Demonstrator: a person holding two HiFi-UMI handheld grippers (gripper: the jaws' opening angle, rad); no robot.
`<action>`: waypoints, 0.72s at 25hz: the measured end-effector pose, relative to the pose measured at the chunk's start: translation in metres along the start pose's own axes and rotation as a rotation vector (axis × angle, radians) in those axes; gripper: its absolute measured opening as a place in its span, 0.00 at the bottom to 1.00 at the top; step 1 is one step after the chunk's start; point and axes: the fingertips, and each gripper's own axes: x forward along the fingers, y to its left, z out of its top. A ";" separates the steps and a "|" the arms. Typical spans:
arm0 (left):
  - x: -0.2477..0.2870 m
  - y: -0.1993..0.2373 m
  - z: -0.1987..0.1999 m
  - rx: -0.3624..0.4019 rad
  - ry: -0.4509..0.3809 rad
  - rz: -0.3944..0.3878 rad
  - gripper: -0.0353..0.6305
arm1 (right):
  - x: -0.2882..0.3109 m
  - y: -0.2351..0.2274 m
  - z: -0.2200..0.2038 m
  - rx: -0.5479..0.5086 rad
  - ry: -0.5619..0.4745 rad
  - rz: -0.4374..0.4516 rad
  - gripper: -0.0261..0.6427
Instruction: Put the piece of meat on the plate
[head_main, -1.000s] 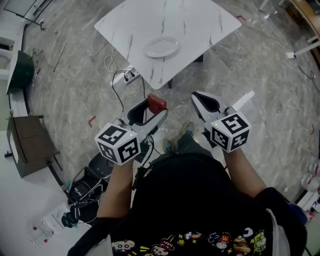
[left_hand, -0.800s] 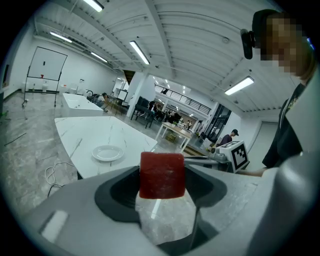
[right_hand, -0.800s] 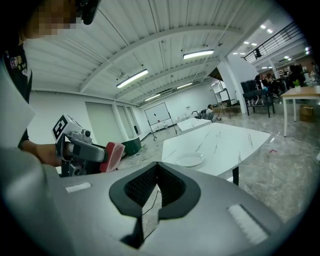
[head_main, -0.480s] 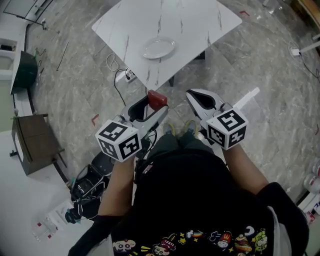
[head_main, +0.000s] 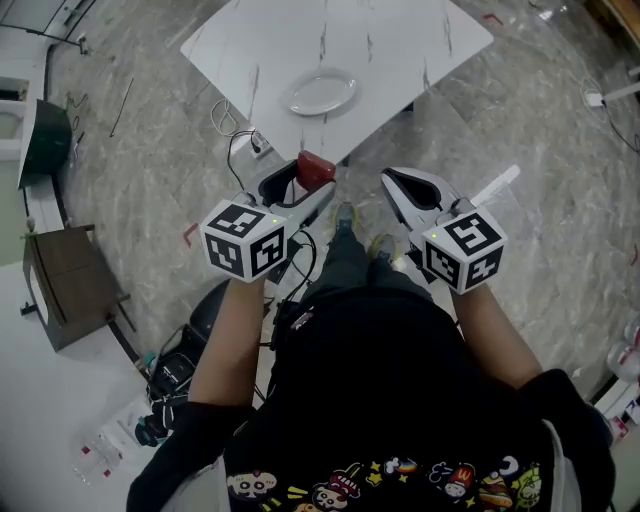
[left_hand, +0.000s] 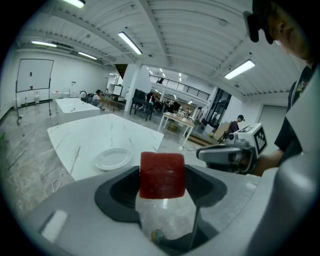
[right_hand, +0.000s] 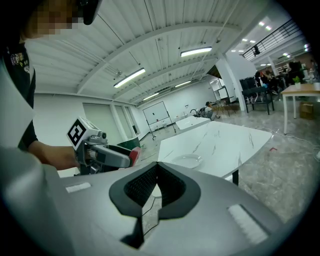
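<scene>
A grey marbled floor (head_main: 540, 200) filled most of the head view. At the top of that view stood a white surface (head_main: 400, 40) with thin dark veins. Below it was the person (head_main: 380, 390), in a black shirt with small cartoon prints. The person stood apart from the near corner of the surface, with both forearms stretched forward. Some cables (head_main: 238, 150) lay on the floor beside that corner.

The left hand-held gripper (head_main: 306, 186) was held in the air over the floor, short of the surface, and pointed toward it. Its jaws were clenched on the piece of meat (left_hand: 161, 175), a dark red block with rounded edges. The block sat at the tips of the jaws and stood out a little beyond them. The right hand-held gripper (right_hand: 157, 165) was level with the left one and near it, also over the floor. Its jaws were pressed together at the tips and held nothing. Only the floor showed through the hollow behind the tips. Each hand-held gripper carried a cube (head_main: 245, 242) with black and white square markers at its back end.

The plate (head_main: 322, 93), white and round, lay on the surface near the corner that faced the person. The piece of meat was well apart from it, not above the surface, up in the grasp of the left hand-held gripper.
</scene>
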 end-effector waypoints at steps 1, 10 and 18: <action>0.005 0.008 0.001 0.018 0.019 -0.004 0.64 | 0.001 -0.003 0.002 0.008 0.000 -0.012 0.08; 0.052 0.085 0.019 0.188 0.156 -0.034 0.64 | 0.030 -0.022 0.005 0.061 0.036 -0.102 0.08; 0.108 0.147 0.015 0.346 0.295 -0.106 0.64 | 0.067 -0.025 0.001 0.108 0.076 -0.161 0.08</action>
